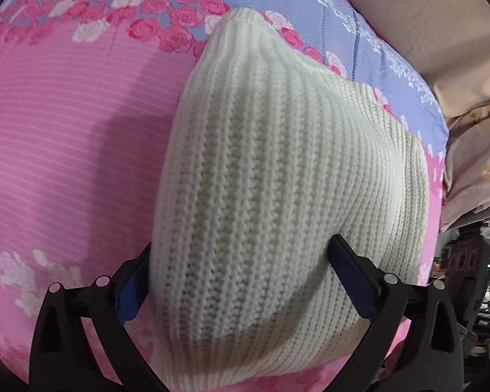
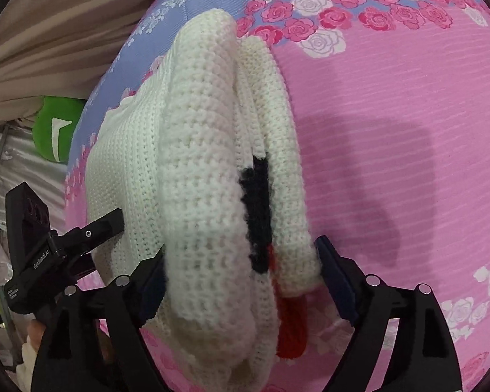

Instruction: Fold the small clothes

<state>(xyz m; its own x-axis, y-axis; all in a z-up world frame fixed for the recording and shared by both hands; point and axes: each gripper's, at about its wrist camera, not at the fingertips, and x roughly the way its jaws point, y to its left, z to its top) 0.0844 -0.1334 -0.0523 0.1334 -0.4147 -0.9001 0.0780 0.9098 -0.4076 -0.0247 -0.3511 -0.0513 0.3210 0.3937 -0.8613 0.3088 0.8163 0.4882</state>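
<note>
A cream knitted sweater (image 1: 277, 163) lies folded on the pink rose-print bedsheet (image 1: 65, 130). My left gripper (image 1: 241, 246) points down over its near end, jaws spread wide, the knit bulging between the blue pads (image 1: 352, 274) without being squeezed. In the right wrist view the sweater (image 2: 199, 163) shows stacked folds with a black and red pattern (image 2: 258, 209) in the crease. My right gripper (image 2: 241, 248) straddles that thick folded edge, jaws wide and not clamping. A finger of the left gripper (image 2: 107, 225) rests on the sweater's left side.
The sheet has a blue flowered band (image 1: 359, 32) at the far side. Beige fabric (image 1: 424, 16) hangs beyond the bed edge, and a floral cloth (image 1: 480, 163) sits at the right. A green object (image 2: 55, 127) lies off the bed. Pink sheet (image 2: 408, 130) stretches right of the sweater.
</note>
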